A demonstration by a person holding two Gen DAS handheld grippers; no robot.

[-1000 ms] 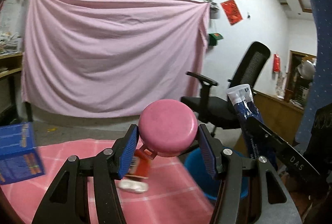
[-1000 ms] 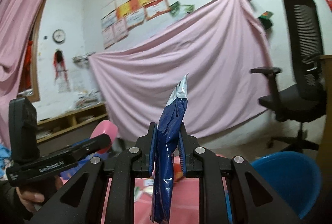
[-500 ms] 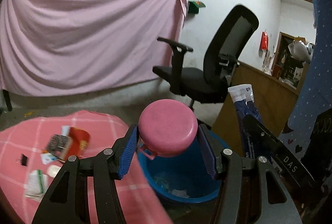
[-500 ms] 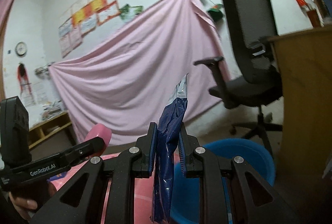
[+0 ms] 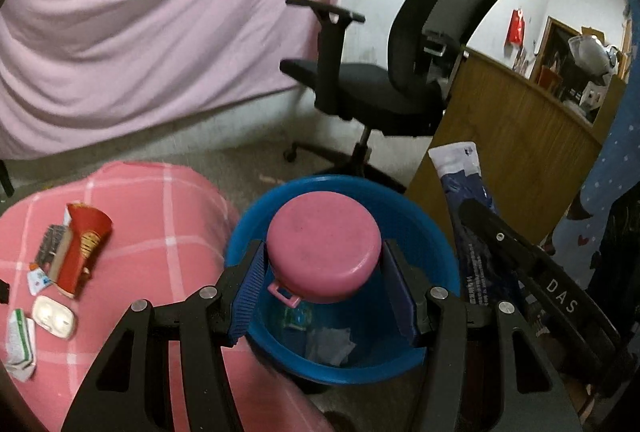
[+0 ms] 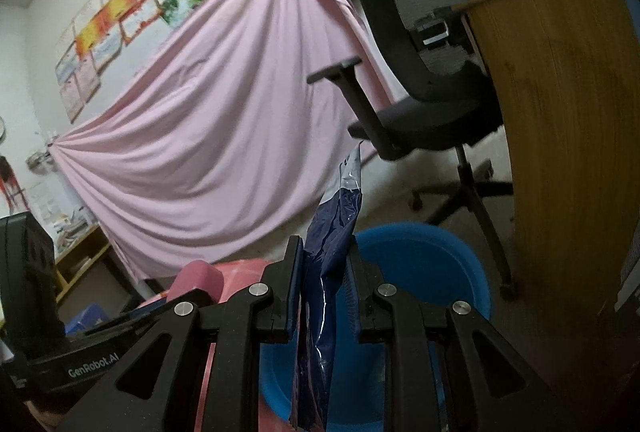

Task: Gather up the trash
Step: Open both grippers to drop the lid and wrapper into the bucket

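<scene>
While the left gripper point(image 5: 322, 274) is hanging over the blue basin point(image 5: 248, 228), its jaws are standing about half open and are clamped on a round pink container point(image 5: 324, 252), one blue pad pressing each side. A small pink latch tab is hanging at the container's near edge, below and between the pads. Directly beneath the jaws, the basin is holding crumpled white paper point(image 5: 330, 346) and a small greenish wrapper point(image 5: 296, 316).

The right gripper point(image 6: 322, 292) is showing nearly closed jaws pinching a dark blue foil packet point(image 6: 334, 228), which is rising upright between the pads, its silver sealed end above them. In the right wrist view the basin point(image 6: 460, 272) is lying just beyond and below the jaws.

Legible writing is limited: "GenRobot.AI" is appearing on the left gripper body in the right wrist view, and "DAS" on the right gripper body in the left wrist view. Print on the packet point(image 5: 472, 252) is too blurred to read.

Only the left wrist view is showing the pink checked cloth point(image 5: 168, 216) left of the jaws, carrying a red paper cup point(image 5: 82, 246) on its side, a white oval case point(image 5: 54, 320) and crumpled wrappers point(image 5: 20, 344). Only the right wrist view is showing the posters point(image 6: 108, 28) on the wall. Both are showing the pink sheet point(image 5: 160, 16), the black office chair point(image 5: 400, 72) and the wooden desk point(image 6: 568, 112) beyond the jaws.
</scene>
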